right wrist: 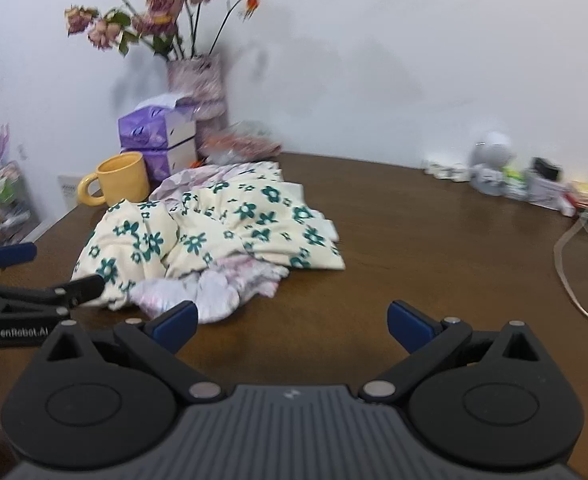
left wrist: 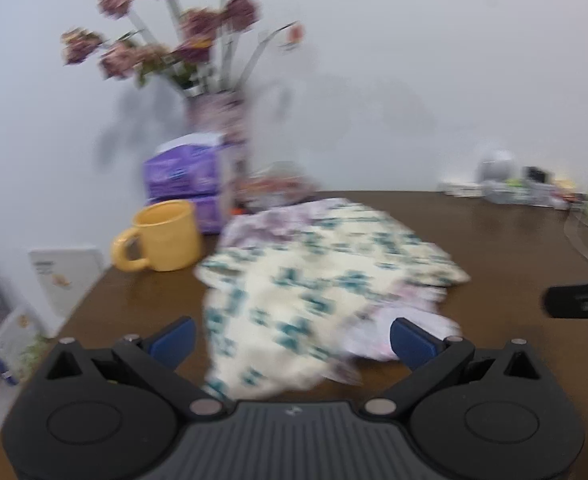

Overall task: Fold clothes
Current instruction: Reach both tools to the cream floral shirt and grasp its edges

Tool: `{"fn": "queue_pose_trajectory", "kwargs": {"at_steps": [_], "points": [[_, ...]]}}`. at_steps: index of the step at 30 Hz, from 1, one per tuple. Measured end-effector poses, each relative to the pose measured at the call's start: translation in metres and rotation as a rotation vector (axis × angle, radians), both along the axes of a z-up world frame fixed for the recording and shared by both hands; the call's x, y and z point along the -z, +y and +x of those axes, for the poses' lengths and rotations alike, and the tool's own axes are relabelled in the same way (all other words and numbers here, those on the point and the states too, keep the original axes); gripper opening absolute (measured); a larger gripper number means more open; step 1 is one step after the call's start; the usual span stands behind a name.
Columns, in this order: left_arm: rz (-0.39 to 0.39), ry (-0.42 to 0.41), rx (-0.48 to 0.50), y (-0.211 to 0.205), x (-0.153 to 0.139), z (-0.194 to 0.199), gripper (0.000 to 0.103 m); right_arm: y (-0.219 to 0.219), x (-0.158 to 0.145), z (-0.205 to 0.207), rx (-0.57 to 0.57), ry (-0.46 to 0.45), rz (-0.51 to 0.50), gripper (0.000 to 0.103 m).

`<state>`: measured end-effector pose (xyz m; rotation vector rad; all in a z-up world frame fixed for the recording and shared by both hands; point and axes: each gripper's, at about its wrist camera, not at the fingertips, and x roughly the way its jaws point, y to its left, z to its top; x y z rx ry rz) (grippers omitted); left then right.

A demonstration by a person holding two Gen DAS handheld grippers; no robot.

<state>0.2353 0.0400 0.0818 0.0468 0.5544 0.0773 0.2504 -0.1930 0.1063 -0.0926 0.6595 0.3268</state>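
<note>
Hand-held grippers: left hand-held gripper [left wrist: 292, 340] and right hand-held gripper [right wrist: 292, 322] both spread wide, holding nothing.
Clothes: crumpled floral garment [right wrist: 214, 232] heaped just ahead.
Risk: dragged cloth may topple the yellow mug [right wrist: 120, 178] beyond.

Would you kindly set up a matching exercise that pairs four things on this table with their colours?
Things:
1. mug
2. tissue boxes
3. flowered garment
4. table

Colours:
A. purple
B. dark brown
C. yellow
D. cream with green flowers

Pairs: 1-C, 2-A, 3-D, 4-B
</note>
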Motion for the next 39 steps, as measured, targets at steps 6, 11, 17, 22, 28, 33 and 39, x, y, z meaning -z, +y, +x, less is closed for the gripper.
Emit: {"fn": "queue_pose_trajectory", "kwargs": {"at_steps": [6, 11, 17, 22, 28, 33, 39], "points": [[-0.004, 0.088, -0.076, 0.023, 0.024, 0.051, 0.103, 0.035, 0.019, 0.087, -0.040, 0.117, 0.047, 0.103], [-0.053, 0.125, -0.075, 0.032, 0.038, 0.069, 0.103, 0.051, 0.045, 0.136, -0.017, 0.239, 0.142, 0.099], [-0.127, 0.140, -0.066, 0.040, 0.046, 0.079, 0.103, 0.055, 0.071, 0.165, 0.018, 0.411, 0.325, 0.081], [-0.229, 0.160, -0.046, 0.051, 0.052, 0.084, 0.094, 0.049, 0.074, 0.168, 0.056, 0.416, 0.460, 0.072], [-0.245, 0.140, -0.014, 0.053, 0.047, 0.078, 0.081, 0.036, 0.072, 0.169, 0.071, 0.385, 0.549, 0.055], [-0.269, 0.143, -0.007, 0.055, 0.046, 0.079, 0.075, 0.038, 0.077, 0.173, 0.092, 0.377, 0.540, 0.030], [-0.319, 0.106, 0.047, 0.065, 0.041, 0.074, 0.026, 0.036, 0.076, 0.169, 0.069, 0.334, 0.604, 0.013]]}}
